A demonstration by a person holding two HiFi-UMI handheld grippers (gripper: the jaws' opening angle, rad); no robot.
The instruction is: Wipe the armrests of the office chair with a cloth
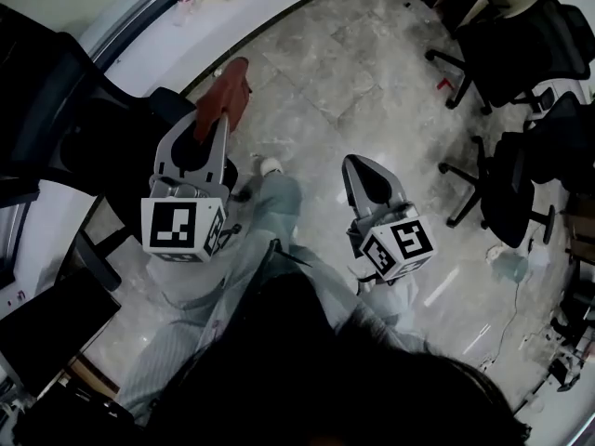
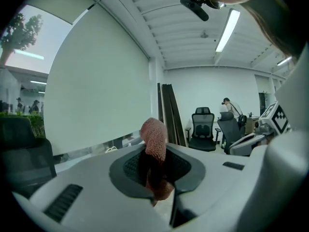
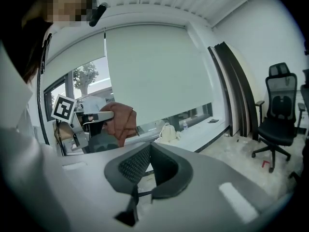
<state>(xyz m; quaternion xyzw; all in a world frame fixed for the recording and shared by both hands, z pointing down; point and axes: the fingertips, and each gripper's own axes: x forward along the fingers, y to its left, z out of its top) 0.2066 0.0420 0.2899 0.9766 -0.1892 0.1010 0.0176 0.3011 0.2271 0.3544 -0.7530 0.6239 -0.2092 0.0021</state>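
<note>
My left gripper (image 1: 212, 130) is shut on a reddish-brown cloth (image 1: 226, 96), which sticks out past its tips over the floor. It is held just right of a black office chair (image 1: 56, 110) at the left of the head view. In the left gripper view the cloth (image 2: 154, 141) stands up between the closed jaws (image 2: 155, 180), and the chair's back (image 2: 24, 151) shows at the left. My right gripper (image 1: 359, 163) hangs over the floor further right, shut with nothing in it (image 3: 150, 146). From the right gripper view I see the left gripper (image 3: 91, 117) and the cloth (image 3: 120, 122).
Several more black office chairs (image 1: 521, 49) stand at the right on the marble floor (image 1: 353, 72). A white ledge (image 1: 158, 49) runs under the window blind at the upper left. The person's legs (image 1: 270, 240) are below the grippers. A dark desk corner (image 1: 46, 328) lies at the lower left.
</note>
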